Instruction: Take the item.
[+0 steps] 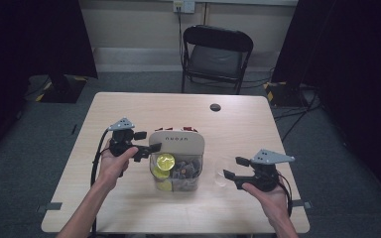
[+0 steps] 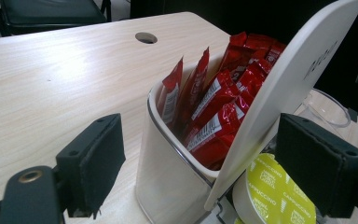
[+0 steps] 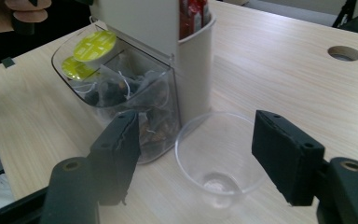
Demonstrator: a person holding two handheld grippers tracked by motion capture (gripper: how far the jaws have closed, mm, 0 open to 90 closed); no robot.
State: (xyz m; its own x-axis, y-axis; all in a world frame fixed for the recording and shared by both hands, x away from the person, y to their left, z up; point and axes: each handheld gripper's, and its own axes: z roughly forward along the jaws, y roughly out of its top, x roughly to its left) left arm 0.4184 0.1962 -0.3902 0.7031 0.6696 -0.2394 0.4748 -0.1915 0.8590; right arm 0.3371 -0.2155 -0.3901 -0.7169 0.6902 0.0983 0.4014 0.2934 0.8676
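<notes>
A white storage box (image 1: pixel 176 140) stands mid-table with its lid (image 2: pixel 289 88) tipped up. Its rear bin holds red sachets (image 2: pixel 214 102). Its clear front bin (image 3: pixel 163 107) holds yellow capsules (image 1: pixel 165 160) and tea bags (image 3: pixel 121 88). My left gripper (image 1: pixel 147 141) is at the box's left side and stands open. In the left gripper view (image 2: pixel 200 135) the raised lid's edge lies between the jaws, close by the right one, and the left one is well clear of the box. A clear plastic cup (image 3: pixel 216 158) stands upright just right of the box. My right gripper (image 3: pixel 198 126) is open around it without touching.
The wooden table (image 1: pixel 129 109) has a cable hole (image 1: pixel 215 107) near its far edge. A black folding chair (image 1: pixel 216 54) stands behind the table. Dark curtains hang on both sides, and cables lie on the floor at the right.
</notes>
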